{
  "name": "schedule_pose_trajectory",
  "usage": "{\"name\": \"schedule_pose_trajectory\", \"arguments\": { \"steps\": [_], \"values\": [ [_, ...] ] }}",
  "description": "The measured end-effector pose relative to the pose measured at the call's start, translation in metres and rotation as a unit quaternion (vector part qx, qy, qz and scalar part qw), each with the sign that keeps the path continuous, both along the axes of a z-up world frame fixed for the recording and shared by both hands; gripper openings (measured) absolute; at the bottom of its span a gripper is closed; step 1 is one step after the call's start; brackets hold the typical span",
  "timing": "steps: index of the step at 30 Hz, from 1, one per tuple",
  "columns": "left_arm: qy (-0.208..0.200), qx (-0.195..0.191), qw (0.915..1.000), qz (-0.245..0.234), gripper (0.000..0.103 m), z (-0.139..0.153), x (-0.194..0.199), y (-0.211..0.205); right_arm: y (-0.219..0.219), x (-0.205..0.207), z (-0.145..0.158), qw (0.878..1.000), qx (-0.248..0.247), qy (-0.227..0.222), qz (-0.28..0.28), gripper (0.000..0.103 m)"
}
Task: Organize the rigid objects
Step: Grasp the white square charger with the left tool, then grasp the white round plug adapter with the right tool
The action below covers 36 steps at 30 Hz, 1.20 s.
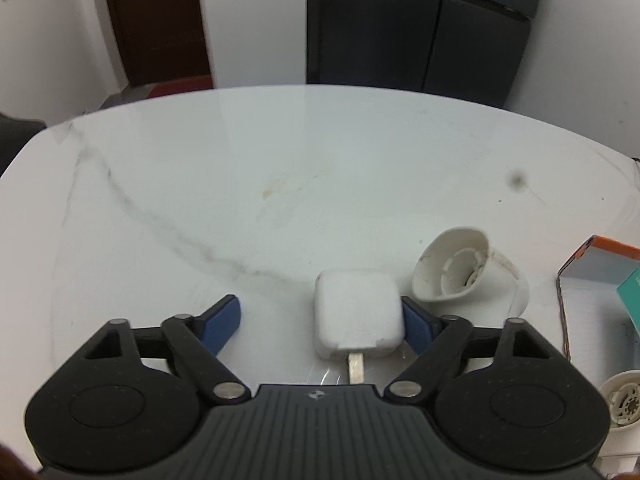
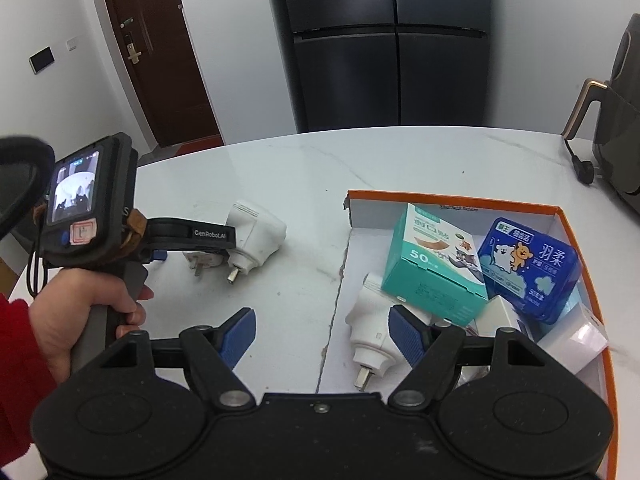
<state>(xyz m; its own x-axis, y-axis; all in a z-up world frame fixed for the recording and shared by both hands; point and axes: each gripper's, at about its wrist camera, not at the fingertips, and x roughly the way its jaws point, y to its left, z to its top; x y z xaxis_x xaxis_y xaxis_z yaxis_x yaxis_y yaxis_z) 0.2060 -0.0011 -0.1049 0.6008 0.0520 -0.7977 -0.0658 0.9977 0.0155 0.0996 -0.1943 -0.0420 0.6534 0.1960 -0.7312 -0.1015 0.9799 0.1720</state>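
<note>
Left wrist view: nearest the lens, the left gripper (image 1: 320,320) straddles a white, rounded-square plastic plug adapter (image 1: 357,316) lying on the white marble-patterned surface (image 1: 240,184), its metal prong (image 1: 356,368) pointing toward the camera. The right blue pad (image 1: 416,326) touches the adapter's right side; the left blue pad (image 1: 222,324) stands well apart from it, so the jaws are released, not yet clamped. Just right of the adapter lies a white cone-shaped plastic plug-in housing (image 1: 460,272) on its side, hollow end toward the camera. At the far right edge is the orange-rimmed cardboard box (image 1: 596,254).

Right wrist view: the right gripper (image 2: 324,336) hovers with jaws spread and nothing between the pads, its right pad just beside a second white plug-in unit (image 2: 370,328) lying inside the box (image 2: 448,200). A teal carton (image 2: 432,264) and a blue plastic case (image 2: 532,272) also lie in the box. At left, a hand (image 2: 84,312) holds the left gripper (image 2: 224,248) over the adapter (image 2: 202,260), beside the cone housing (image 2: 256,236).

Good practice for this grasp would be to centre the adapter between the pads before closing, grip its flat sides squarely, and keep clear of the neighbouring housing, which could be nudged aside.
</note>
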Motion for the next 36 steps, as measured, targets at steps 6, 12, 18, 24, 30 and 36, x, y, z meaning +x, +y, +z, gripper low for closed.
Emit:
{"name": "schedule_pose_trajectory", "arguments": {
  "steps": [6,12,18,24,30,36],
  "values": [
    [-0.014,0.0,0.9993,-0.034,0.042,0.007,-0.011,0.003,0.005,0.019,-0.002,0.999,0.036,0.011,-0.006,0.087],
    [-0.015,-0.023,0.9996,-0.009,0.042,0.019,-0.039,0.035,0.017,0.056,-0.014,0.991,0.128,0.034,-0.031,0.088],
    [-0.024,-0.017,0.9996,0.0,0.042,0.031,-0.073,0.054,0.038,0.101,-0.036,0.979,0.178,0.051,-0.082,0.089],
    [-0.021,-0.033,0.9991,0.017,0.042,0.031,-0.091,0.069,0.07,0.132,-0.063,0.986,0.122,0.066,-0.095,0.09],
    [-0.018,-0.042,0.9987,0.024,0.042,0.031,-0.093,0.083,0.093,0.144,-0.067,0.99,0.108,0.05,-0.076,0.089],
    [-0.022,-0.043,0.9983,0.034,0.042,0.033,-0.099,0.09,0.117,0.131,-0.061,0.999,0.016,0.019,-0.039,0.077]
  ]
}}
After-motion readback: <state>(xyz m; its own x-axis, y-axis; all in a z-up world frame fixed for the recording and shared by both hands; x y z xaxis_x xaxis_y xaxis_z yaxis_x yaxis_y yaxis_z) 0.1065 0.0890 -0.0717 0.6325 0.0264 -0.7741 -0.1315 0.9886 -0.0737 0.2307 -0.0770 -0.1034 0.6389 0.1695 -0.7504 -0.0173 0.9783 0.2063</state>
